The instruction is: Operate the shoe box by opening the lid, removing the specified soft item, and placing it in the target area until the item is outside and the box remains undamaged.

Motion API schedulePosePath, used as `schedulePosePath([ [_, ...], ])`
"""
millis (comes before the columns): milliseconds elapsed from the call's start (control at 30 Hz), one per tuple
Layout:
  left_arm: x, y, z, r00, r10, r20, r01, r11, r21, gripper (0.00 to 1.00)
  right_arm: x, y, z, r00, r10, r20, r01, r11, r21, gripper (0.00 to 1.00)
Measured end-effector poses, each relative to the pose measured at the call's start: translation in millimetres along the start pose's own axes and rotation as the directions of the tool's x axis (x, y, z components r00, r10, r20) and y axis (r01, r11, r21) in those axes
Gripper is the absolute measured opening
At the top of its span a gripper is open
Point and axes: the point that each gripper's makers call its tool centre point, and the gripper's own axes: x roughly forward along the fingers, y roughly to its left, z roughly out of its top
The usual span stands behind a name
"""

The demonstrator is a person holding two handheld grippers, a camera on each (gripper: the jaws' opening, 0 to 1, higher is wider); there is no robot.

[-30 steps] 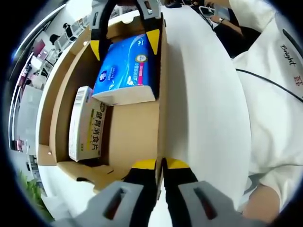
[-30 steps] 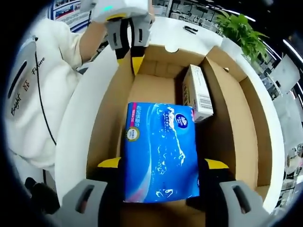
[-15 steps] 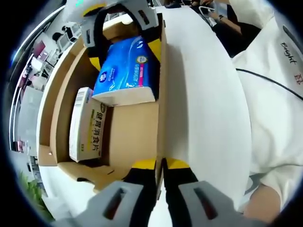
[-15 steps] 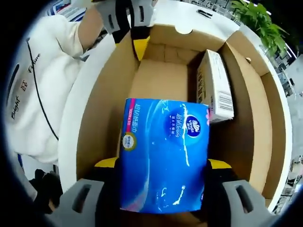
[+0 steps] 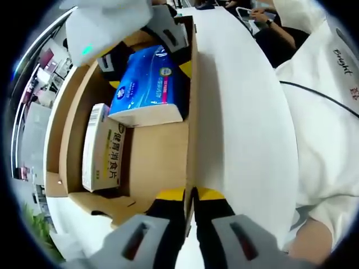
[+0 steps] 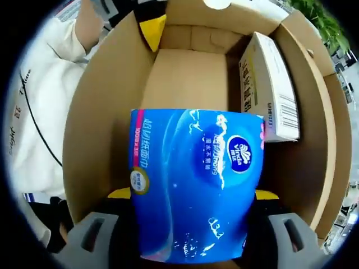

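The open cardboard shoe box (image 5: 157, 159) lies on a white table. Inside it a blue soft tissue pack (image 5: 148, 84) sits between the yellow pads of my right gripper (image 5: 148, 75), which reaches in from the far end. In the right gripper view the tissue pack (image 6: 193, 179) looms large, with my right gripper (image 6: 193, 195) shut on its two sides. My left gripper (image 5: 190, 194) is shut on the top edge of the box's near side wall (image 5: 191, 140). Its yellow pad (image 6: 151, 28) shows on that wall in the right gripper view.
A small white and yellow medicine box (image 5: 101, 147) lies along the far wall of the shoe box, beside the pack (image 6: 272, 84). The white table (image 5: 241, 112) stretches beside the box. A person in a white shirt (image 5: 331, 112) stands close to it.
My right gripper has tipped further over the box with the tissue pack in its jaws, so the pack looks larger in its view. The left gripper keeps its hold on the wall.
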Motion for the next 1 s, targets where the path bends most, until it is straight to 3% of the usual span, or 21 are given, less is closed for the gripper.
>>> schedulePosePath([
  [133,0,0.5,0.1,1.0,0.001,-0.002,-0.001,1.0,-0.005,0.05,0,-7,0.2,1.0,0.023,0.013,-0.023,1.0,-0.003,0.84],
  [300,0,0.9,0.2,1.0,0.001,-0.002,-0.001,1.0,-0.006,0.05,0,-14,1.6,0.999,0.028,-0.015,-0.028,1.0,-0.007,0.84],
  [700,1,1.4,-0.1,1.0,0.004,-0.004,-0.004,1.0,-0.005,0.05,0,1,0.3,1.0,0.02,-0.019,-0.02,1.0,-0.004,0.84],
  [867,0,1.3,-0.3,1.0,0.006,-0.003,-0.006,1.0,-0.004,0.05,-1,3,0.5,1.0,0.019,-0.015,-0.019,1.0,0.004,0.81],
  [1000,0,1.4,-0.7,1.0,0.006,0.005,-0.006,1.0,-0.003,0.05,-5,0,0.5,0.999,0.037,-0.008,-0.037,0.999,0.025,0.73],
])
